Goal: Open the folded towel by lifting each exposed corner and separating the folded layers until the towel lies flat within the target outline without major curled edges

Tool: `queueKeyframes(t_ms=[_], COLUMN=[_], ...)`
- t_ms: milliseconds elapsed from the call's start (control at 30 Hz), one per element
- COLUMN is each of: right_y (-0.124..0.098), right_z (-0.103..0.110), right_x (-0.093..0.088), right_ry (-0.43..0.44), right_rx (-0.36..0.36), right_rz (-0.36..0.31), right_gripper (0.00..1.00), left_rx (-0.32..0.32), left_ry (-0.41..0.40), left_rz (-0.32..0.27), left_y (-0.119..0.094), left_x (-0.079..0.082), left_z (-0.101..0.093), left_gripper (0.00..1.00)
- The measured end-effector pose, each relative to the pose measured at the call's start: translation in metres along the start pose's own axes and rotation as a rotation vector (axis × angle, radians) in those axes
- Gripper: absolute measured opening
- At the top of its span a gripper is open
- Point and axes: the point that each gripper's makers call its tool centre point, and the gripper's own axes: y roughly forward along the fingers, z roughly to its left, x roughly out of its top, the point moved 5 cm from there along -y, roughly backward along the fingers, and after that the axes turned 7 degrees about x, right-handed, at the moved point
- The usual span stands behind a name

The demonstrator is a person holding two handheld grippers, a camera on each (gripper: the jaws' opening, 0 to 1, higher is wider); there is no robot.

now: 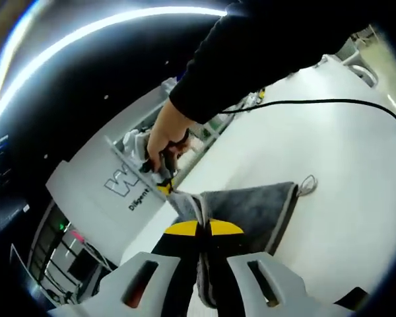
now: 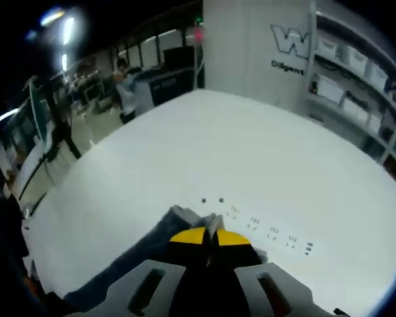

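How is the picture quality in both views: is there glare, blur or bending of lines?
Left gripper view: a bright ceiling light strip bends into an arc from fisheye distortion; the gray towel looks fairly sharp against the white table. Right gripper view: softer overall, with blurred shelves and glaring lamps; the table edge curves.

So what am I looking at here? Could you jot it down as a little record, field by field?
surface: white table
item: grey terry towel with a hanging loop, partly folded, lying on the table
left gripper: jaws closed on a towel edge
right gripper: jaws closed on a towel corner
person's hand: holding the right gripper, dark sleeve above
cable: black cable across the table
background: shelving with bins
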Motion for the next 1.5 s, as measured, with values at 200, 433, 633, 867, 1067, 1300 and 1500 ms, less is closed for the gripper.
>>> queueKeyframes(t_ms=[200, 433, 633, 867, 1067, 1300, 1500], right_y=[0.002, 0.007, 0.01, 0.014, 0.022, 0.031, 0.038], right_z=[0.015, 0.023, 0.03, 0.039, 0.051, 0.065, 0.072], right_x=[0.007, 0.011, 0.013, 0.018, 0.021, 0.021, 0.022], right_ry=[-0.019, -0.028, -0.033, -0.056, -0.079, -0.091, -0.101], right_rx=[0.008, 0.01, 0.012, 0.012, 0.014, 0.025, 0.031], right_rz=[-0.003, 0.001, 0.005, 0.011, 0.014, 0.017, 0.022], right_gripper=[0.0, 0.0, 0.0, 0.0, 0.0, 0.0, 0.0], left_rx=[0.011, 0.016, 0.023, 0.028, 0.035, 0.046, 0.056], left_ry=[0.0, 0.006, 0.006, 0.005, 0.005, 0.006, -0.003], left_rz=[0.009, 0.021, 0.027, 0.032, 0.048, 0.066, 0.081], left_y=[-0.003, -0.004, -0.005, -0.006, -0.008, -0.011, -0.013], left_x=[-0.003, -0.008, -0.013, -0.015, -0.022, -0.03, -0.037], left_z=[0.004, 0.007, 0.012, 0.013, 0.016, 0.022, 0.027], left_gripper=[0.02, 0.02, 0.02, 0.02, 0.02, 0.02, 0.02])
